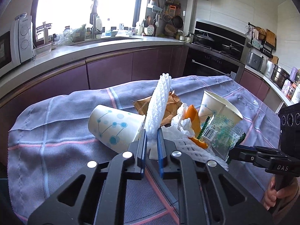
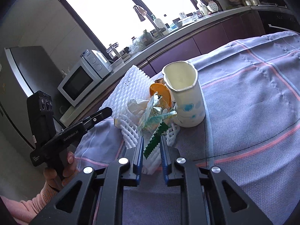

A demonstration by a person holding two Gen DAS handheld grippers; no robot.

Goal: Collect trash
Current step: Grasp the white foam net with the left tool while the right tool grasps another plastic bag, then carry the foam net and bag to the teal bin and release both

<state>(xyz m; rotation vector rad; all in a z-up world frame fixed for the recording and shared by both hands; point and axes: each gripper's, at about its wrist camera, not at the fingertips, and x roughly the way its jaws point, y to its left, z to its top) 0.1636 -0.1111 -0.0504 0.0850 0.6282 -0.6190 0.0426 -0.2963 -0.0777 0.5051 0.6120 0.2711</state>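
Observation:
A pile of trash lies on the cloth-covered table (image 1: 56,131). My left gripper (image 1: 151,138) is shut on a white foam net sleeve (image 1: 159,101), which stands up between its blue pads. A paper cup (image 1: 114,125) lies on its side just left of that gripper. A second paper cup (image 2: 185,97) stands behind a piece of orange peel (image 2: 161,91), a crumpled tissue (image 1: 183,121) and a brown wrapper (image 1: 168,105). My right gripper (image 2: 151,146) is shut on the green-edged corner of a clear snack wrapper (image 2: 153,142). Another foam net (image 1: 187,146) lies under the pile.
The purple-grey checked cloth (image 2: 253,112) stretches to the right of the pile. Behind the table runs a kitchen counter (image 1: 112,45) with a sink, a microwave (image 2: 78,82) and a stove (image 1: 215,43). A hand (image 2: 61,168) in a pink sleeve holds the left gripper's handle.

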